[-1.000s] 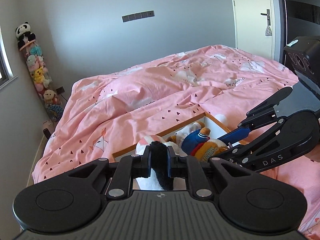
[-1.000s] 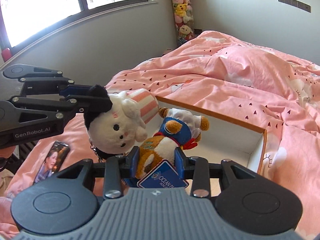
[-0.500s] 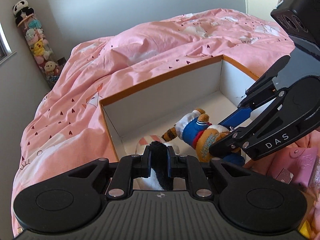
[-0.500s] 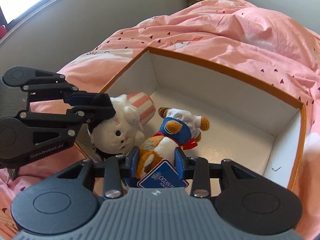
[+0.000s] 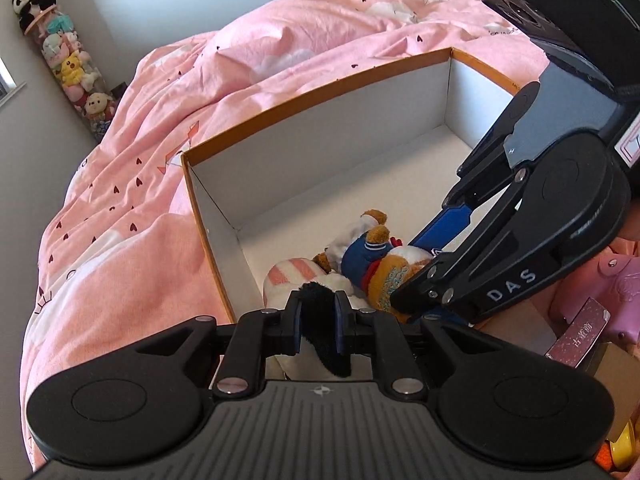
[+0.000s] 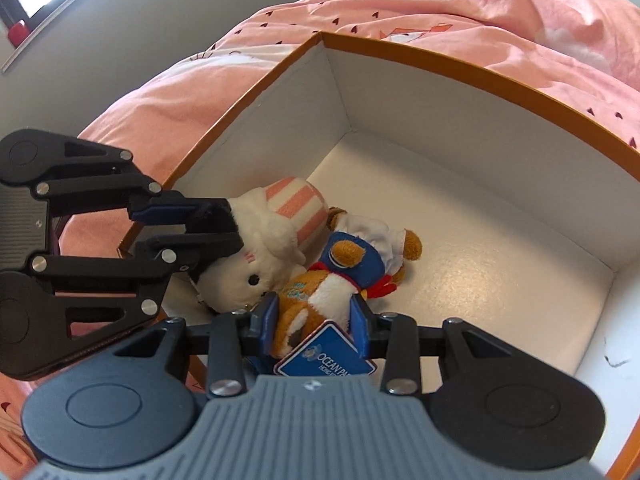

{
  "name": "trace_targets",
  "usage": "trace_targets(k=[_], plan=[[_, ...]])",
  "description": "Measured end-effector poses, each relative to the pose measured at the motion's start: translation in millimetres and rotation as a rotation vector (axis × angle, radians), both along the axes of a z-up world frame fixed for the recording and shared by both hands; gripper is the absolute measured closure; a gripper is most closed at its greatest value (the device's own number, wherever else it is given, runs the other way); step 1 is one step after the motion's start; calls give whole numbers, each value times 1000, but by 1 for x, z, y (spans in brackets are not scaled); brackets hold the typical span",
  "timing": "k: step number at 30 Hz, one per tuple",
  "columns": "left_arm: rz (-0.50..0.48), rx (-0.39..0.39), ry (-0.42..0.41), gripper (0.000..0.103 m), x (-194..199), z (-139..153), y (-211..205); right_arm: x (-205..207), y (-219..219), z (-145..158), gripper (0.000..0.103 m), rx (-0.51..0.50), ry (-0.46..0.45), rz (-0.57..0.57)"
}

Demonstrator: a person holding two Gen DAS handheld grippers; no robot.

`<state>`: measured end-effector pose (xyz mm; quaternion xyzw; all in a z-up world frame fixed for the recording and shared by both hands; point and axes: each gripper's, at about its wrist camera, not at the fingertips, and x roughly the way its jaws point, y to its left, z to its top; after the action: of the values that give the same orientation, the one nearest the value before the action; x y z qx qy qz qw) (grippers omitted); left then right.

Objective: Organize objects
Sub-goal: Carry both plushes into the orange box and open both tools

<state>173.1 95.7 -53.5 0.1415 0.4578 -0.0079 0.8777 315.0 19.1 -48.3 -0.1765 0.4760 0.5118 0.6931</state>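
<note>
Two soft, light plush toys (squashy under pressure): left gripper (image 5: 318, 316) clamps the white bunny plush (image 6: 256, 264) by its black ear, right gripper (image 6: 314, 322) pinches the orange bear plush (image 6: 340, 276) by the body, low inside the box (image 6: 460, 184) ahead.

We see our right gripper (image 6: 314, 316) clamping the orange plush (image 6: 320, 296), our left gripper (image 6: 208, 228) pinching the white plush (image 6: 256, 256), both inside the box (image 6: 460, 184).

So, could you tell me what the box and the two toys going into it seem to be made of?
The box looks like stiff cardboard: matte white walls, thin orange rim, crisp folded corners. The white plush, clamped by the left gripper, and the tiger plush, clamped by the right gripper, look like fuzzy pile fabric, presumably stuffed.
</note>
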Motion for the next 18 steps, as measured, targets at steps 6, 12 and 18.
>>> trace_targets(k=[6,12,18], plan=[[-23,11,56,85,3,-8,0,0,9,-4,63,-12,3,43],[-40,-5,89,83,3,-17,5,3,18,-23,63,-35,51,35],[-50,-11,51,72,-2,-10,5,4,17,-19,55,-33,38,15]])
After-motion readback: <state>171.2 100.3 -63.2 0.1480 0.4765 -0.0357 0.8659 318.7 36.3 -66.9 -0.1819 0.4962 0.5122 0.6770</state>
